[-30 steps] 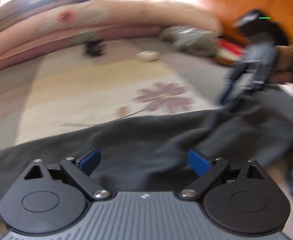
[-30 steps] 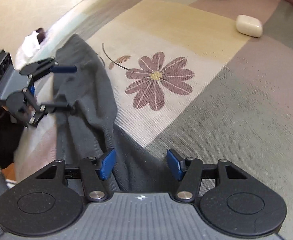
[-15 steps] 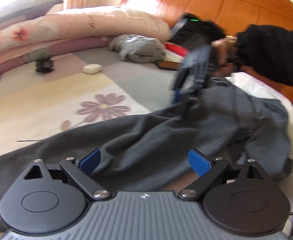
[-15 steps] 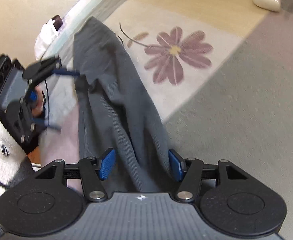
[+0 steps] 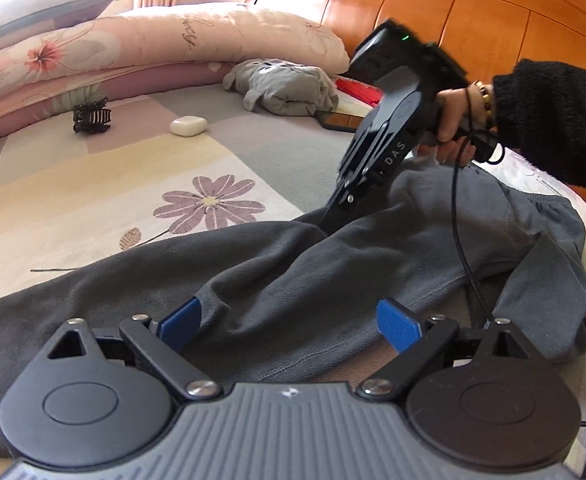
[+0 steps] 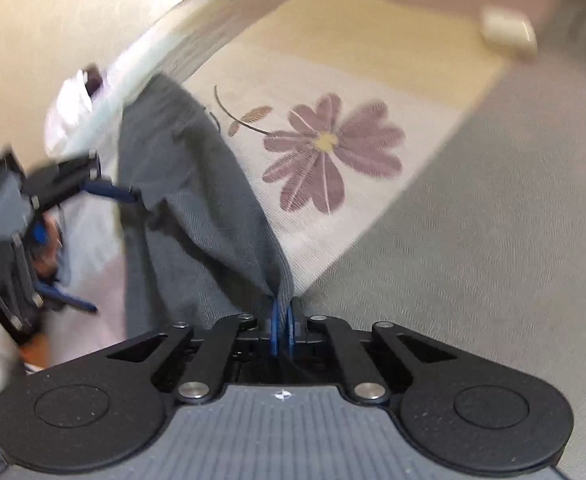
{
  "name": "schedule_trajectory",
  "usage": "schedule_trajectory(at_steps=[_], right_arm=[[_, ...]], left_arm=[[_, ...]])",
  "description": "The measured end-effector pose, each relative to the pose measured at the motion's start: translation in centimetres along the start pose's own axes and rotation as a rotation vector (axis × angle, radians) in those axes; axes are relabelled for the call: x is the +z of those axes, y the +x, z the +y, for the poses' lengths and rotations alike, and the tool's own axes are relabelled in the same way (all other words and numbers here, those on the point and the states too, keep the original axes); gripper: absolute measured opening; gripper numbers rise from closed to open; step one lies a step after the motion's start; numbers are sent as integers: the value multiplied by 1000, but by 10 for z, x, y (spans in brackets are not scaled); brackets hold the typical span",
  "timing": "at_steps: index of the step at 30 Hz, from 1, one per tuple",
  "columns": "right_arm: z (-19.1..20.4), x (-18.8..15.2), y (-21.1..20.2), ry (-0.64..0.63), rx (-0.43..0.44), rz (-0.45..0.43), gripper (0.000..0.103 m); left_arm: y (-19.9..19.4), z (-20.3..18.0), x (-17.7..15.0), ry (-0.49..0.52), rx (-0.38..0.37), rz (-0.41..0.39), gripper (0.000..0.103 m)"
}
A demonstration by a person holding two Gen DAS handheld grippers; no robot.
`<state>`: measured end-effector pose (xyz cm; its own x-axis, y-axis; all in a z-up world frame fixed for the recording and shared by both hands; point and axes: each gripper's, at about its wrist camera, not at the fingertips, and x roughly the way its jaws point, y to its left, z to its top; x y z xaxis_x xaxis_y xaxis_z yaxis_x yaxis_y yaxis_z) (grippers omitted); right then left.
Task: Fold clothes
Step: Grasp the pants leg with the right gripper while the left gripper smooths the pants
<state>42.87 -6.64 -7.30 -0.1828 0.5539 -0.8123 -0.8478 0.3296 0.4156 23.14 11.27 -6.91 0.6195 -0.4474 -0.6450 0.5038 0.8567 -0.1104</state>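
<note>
We recorded one dark grey garment (image 5: 333, 280), apparently sweatpants, lying stretched and rumpled across the near side of the bed (image 5: 93, 184), over a patchwork cover bearing a printed purple flower (image 5: 209, 204). The right tool (image 6: 281, 320) had its blue pads pressed together on a raised fold of the garment's edge, the fabric drawn up into a small peak between them; in the left wrist view this same tool (image 5: 329, 220) slanted down from the upper right, its tip meeting the cloth near the flower, held by a hand (image 5: 453, 120) in a black knitted sleeve (image 5: 553, 120). The left tool (image 5: 289, 320) stood with its jaws spread wide, empty, the garment's lower fold lying ahead of and beneath its pads (image 5: 397, 324) without our seeing any contact; in the right wrist view that tool (image 6: 105, 248) appeared blurred at the left, one finger beside the garment's far edge. A cable (image 5: 465, 248) trailed from the right tool across the cloth. We noted further on the bed, well apart from the garment: a white case (image 5: 189, 126), a black hair clip (image 5: 91, 118), a grey soft toy (image 5: 285, 88), folded pink bedding (image 5: 133, 52) and a wooden headboard (image 5: 453, 12).
</note>
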Motion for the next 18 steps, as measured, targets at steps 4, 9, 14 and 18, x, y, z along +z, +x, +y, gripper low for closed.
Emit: schedule_trajectory(at_steps=[4, 9, 14, 18], right_arm=[[-2, 9, -23, -9, -121, -116, 4], [-9, 18, -28, -20, -252, -138, 3], [-31, 20, -17, 90, -330, -134, 4], [-20, 21, -24, 89, -370, -147, 16]], left_arm=[[1, 4, -1, -18, 23, 9, 94], [-1, 11, -2, -51, 42, 3, 94], [-4, 17, -3, -72, 60, 0, 94], [-3, 24, -4, -91, 103, 14, 94]])
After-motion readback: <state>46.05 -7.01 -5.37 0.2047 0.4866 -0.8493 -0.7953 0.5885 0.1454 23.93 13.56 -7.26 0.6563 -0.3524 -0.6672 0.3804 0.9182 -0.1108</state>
